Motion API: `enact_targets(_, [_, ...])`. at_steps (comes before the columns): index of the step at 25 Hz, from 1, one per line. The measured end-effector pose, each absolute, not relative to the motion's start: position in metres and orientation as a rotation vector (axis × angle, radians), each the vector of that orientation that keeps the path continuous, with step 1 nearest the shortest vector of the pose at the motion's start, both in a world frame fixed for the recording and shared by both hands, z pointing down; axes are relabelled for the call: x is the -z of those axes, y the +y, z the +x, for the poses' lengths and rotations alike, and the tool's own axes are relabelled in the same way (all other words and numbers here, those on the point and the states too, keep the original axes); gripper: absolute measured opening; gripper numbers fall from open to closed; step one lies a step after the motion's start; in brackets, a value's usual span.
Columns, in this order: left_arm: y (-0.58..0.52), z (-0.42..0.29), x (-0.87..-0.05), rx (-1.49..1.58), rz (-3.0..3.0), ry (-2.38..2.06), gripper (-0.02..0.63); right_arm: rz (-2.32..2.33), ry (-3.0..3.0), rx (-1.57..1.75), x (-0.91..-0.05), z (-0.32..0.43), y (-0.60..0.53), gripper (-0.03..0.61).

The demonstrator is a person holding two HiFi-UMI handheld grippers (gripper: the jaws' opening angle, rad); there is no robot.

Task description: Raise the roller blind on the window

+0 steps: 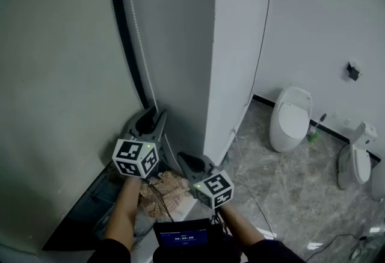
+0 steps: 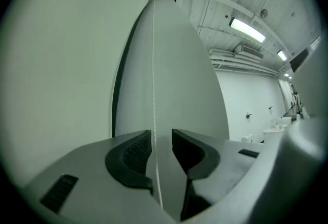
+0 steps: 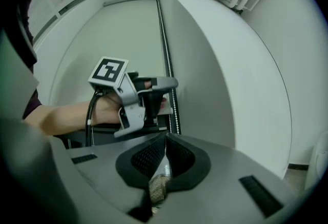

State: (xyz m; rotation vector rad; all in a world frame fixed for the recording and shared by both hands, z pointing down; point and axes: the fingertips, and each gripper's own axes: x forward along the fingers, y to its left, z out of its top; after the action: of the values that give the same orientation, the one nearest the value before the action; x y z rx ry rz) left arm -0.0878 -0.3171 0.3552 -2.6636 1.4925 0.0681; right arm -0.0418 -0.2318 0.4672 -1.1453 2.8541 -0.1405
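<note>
The pale roller blind [image 1: 54,75] hangs down over the window at the left. Its white bead chain [image 1: 139,39] runs down beside a black frame strip [image 1: 123,21]. My left gripper [image 1: 157,112] points up along the chain. In the left gripper view the gripper [image 2: 162,138] is open and the chain [image 2: 153,64] passes between the jaws, close to the left one. Lower and to the right, my right gripper [image 1: 185,158] is shut, and in its own view [image 3: 165,138] a thin pale strand of chain shows in the slit. That view also shows the left gripper [image 3: 164,84] beside the chain [image 3: 175,110].
A white wall pillar [image 1: 180,45] stands just right of the chain. Two white sanitary fixtures [image 1: 290,118] [image 1: 355,159] sit on the marble floor at the right. A patterned cloth [image 1: 171,186] lies below the grippers. A small dark screen [image 1: 180,236] is at my chest.
</note>
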Motion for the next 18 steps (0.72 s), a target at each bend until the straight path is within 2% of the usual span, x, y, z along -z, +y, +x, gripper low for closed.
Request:
enact_targets(6, [-0.316,-0.099,-0.288,-0.172,-2.533,1.492,0.089,-1.161,2.853,0.151,-0.477,-0.039,-0.233,0.009])
enact_targets(8, [-0.316,-0.100,-0.282,-0.159,-2.512,1.495,0.087,-1.157,2.857,0.148,-0.479,-0.041,-0.232,0.009])
enact_targets(9, [-0.318,-0.099,-0.279,-0.144,-2.510,1.494,0.066,-1.153,2.858,0.148,-0.478,-0.040,-0.233,0.009])
enact_targets(10, [-0.320,-0.096,-0.277,-0.130,-2.513,1.491,0.019,-1.151,2.858,0.150,-0.475,-0.040,-0.234,0.009])
enact_targets(18, [-0.315,-0.099,-0.293,-0.132,-2.538,1.507,0.011,-1.131,2.841,0.151,-0.462,-0.041,-0.235,0.009])
